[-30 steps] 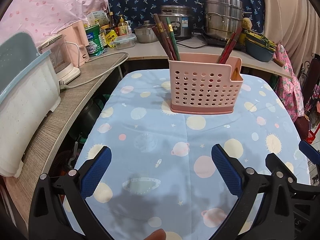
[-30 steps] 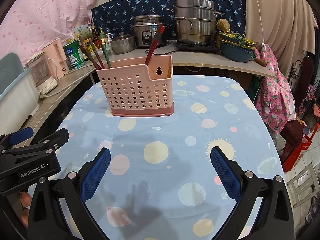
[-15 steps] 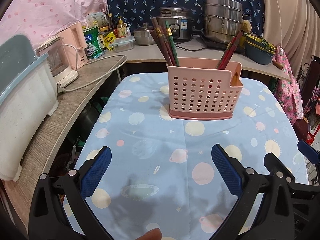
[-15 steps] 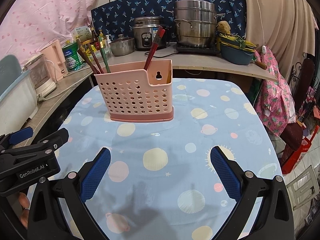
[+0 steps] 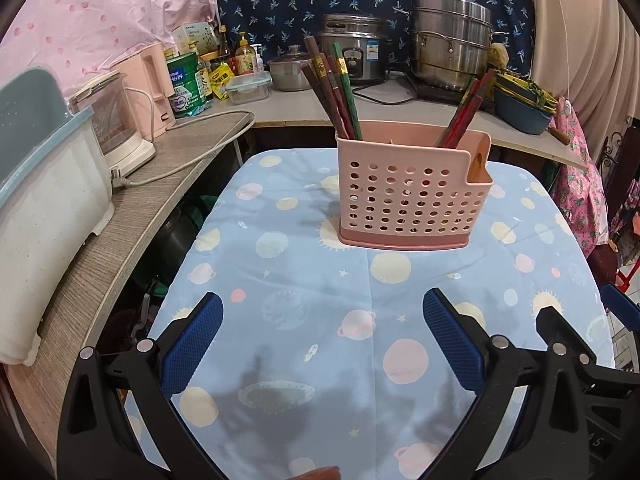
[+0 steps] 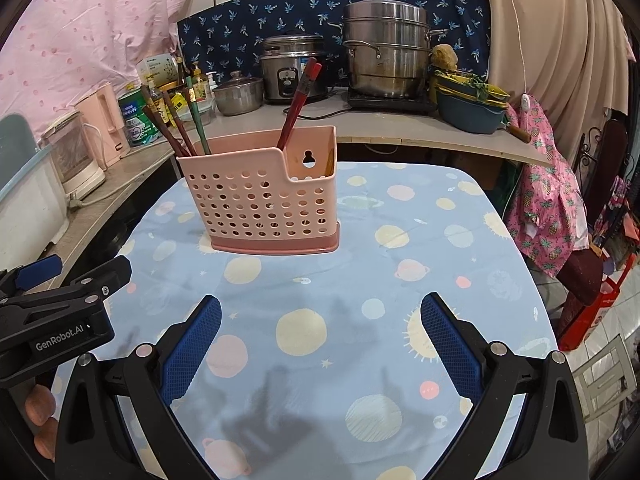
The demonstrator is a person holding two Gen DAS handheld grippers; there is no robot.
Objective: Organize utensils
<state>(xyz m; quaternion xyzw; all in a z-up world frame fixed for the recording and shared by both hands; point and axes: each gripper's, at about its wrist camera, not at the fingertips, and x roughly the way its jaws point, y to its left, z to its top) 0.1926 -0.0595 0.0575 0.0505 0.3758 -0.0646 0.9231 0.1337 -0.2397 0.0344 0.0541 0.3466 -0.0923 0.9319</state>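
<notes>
A pink perforated utensil holder (image 5: pixel 408 192) (image 6: pixel 264 200) stands upright on the blue planet-print tablecloth (image 5: pixel 320 320) (image 6: pixel 320 320). Several brown and green chopsticks (image 5: pixel 332 88) (image 6: pixel 176 124) lean in its left compartment, and red chopsticks (image 5: pixel 464 112) (image 6: pixel 298 104) lean in its right part. My left gripper (image 5: pixel 322 340) hovers open over the cloth, well short of the holder, with nothing between its blue pads (image 5: pixel 192 348). My right gripper (image 6: pixel 320 344) is open too, empty, near the table's front. The left gripper's body (image 6: pixel 56 312) shows at the right wrist view's left edge.
A wood-grain counter (image 5: pixel 120 220) runs along the left with a white-and-teal bin (image 5: pixel 40 200), a blender (image 5: pixel 116 120) and a loose cord. The back counter holds a rice cooker (image 5: pixel 356 56), a steel steamer pot (image 5: pixel 452 40) and a blue basin (image 6: pixel 468 112). Pink cloth hangs at right (image 6: pixel 548 208).
Both grippers have drawn back and risen a little, so the holder sits lower in both views. Nothing was grasped or released.
</notes>
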